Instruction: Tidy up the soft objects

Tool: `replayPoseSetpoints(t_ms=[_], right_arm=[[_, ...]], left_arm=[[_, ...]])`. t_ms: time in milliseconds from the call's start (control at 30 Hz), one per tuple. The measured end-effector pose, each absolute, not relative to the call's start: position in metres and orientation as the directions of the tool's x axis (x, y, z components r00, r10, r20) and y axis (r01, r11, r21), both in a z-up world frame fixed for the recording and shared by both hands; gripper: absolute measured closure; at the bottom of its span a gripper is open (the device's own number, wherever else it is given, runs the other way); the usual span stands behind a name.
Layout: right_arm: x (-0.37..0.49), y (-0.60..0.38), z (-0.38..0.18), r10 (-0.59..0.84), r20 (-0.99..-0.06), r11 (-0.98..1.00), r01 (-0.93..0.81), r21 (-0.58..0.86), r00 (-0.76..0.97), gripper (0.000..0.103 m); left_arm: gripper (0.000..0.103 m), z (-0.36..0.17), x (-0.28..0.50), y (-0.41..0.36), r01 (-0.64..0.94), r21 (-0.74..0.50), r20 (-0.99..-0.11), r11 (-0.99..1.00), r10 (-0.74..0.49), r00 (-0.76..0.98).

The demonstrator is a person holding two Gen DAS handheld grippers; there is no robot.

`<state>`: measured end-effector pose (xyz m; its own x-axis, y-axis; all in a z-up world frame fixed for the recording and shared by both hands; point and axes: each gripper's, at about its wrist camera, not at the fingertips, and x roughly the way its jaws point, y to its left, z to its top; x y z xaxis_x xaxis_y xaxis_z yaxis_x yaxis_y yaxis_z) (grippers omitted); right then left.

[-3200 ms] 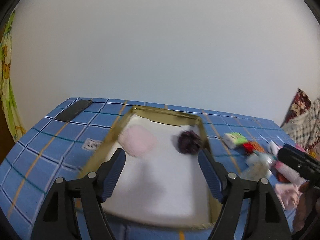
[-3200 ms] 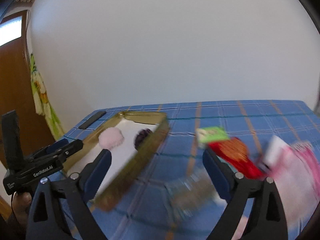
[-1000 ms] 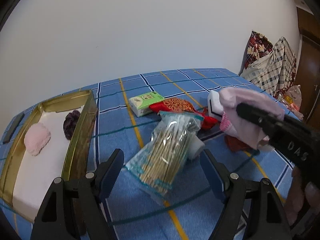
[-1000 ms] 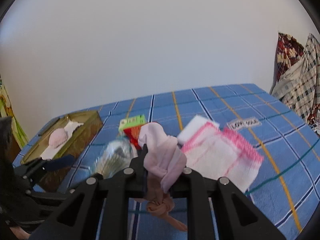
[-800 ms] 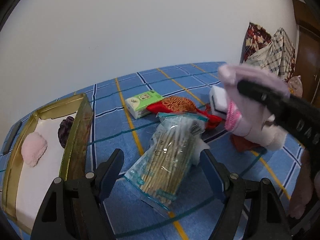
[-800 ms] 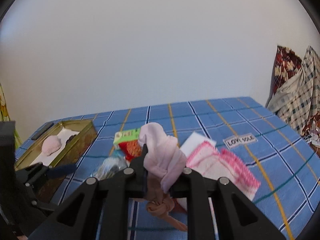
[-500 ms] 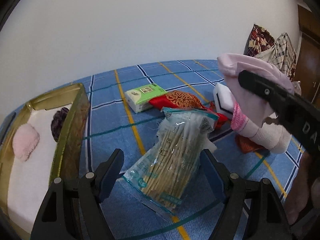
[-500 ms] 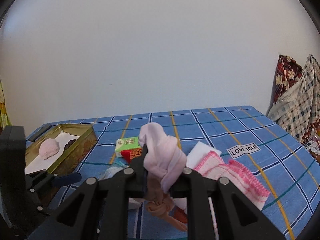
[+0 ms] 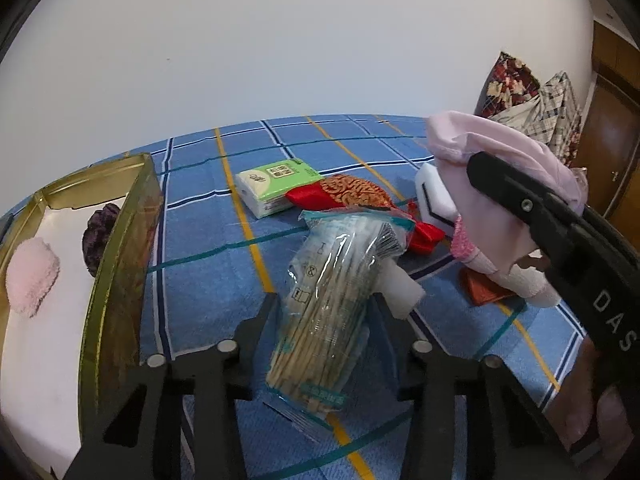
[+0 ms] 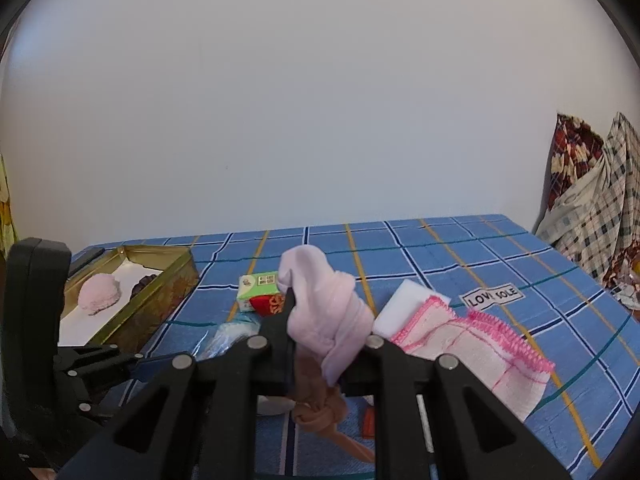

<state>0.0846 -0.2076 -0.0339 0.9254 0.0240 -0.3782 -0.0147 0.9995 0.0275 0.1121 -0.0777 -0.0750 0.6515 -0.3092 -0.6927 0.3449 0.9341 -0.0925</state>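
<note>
The right tool [image 10: 324, 354] is closed on a pale pink sock [image 10: 326, 312], which stands up between its two fingers and is lifted above the surface [image 10: 460, 256], covered with a blue checked cloth. Below the sock a knotted beige stocking [image 10: 320, 414] hangs from the same grip. In the left wrist view this sock [image 9: 504, 176] shows at the right side, pinched by the black right tool [image 9: 532, 216].

The left tool [image 9: 324, 328] has its fingers closed in narrow on both sides of a clear bag of thin sticks [image 9: 340, 280], which lies on the surface near the front edge. Whether the pads really press the bag, I cannot tell for sure, but they touch its sides.

At the left edge of the surface stands a golden tray [image 9: 120, 272] with a white lining. Inside it lie a fluffy pink pad [image 9: 32, 276] and a dark purple scrunchie [image 9: 98, 232], near each other at the far end.

Toward the middle of the surface, a green tissue pack [image 9: 276, 184] lies just beside a red embroidered pouch [image 9: 352, 194]. A white sponge [image 10: 404, 308] lies right of them, touching a pink-edged cloth [image 10: 476, 356]. A label "LOVE SOLE" [image 10: 492, 296] is on the cloth cover, behind it.
</note>
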Motion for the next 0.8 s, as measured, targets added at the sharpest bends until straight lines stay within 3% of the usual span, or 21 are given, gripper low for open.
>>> replayPoseSetpoints(t_ms=[233,800], right_arm=[[0.080,-0.206,-0.032,0.010,-0.348,1.000,-0.005,0.016,0.937,0.088],[0.073,-0.202,-0.031,0.016,-0.315,1.000,-0.013,0.012,0.949,0.088]], left_arm=[[0.069,-0.066,0.104,-0.068,0.334,-0.114,-0.632,0.936,-0.328,0.703],[0.069,-0.049,0.082,-0.059,0.246,-0.029,-0.458,0.969,-0.232,0.858]])
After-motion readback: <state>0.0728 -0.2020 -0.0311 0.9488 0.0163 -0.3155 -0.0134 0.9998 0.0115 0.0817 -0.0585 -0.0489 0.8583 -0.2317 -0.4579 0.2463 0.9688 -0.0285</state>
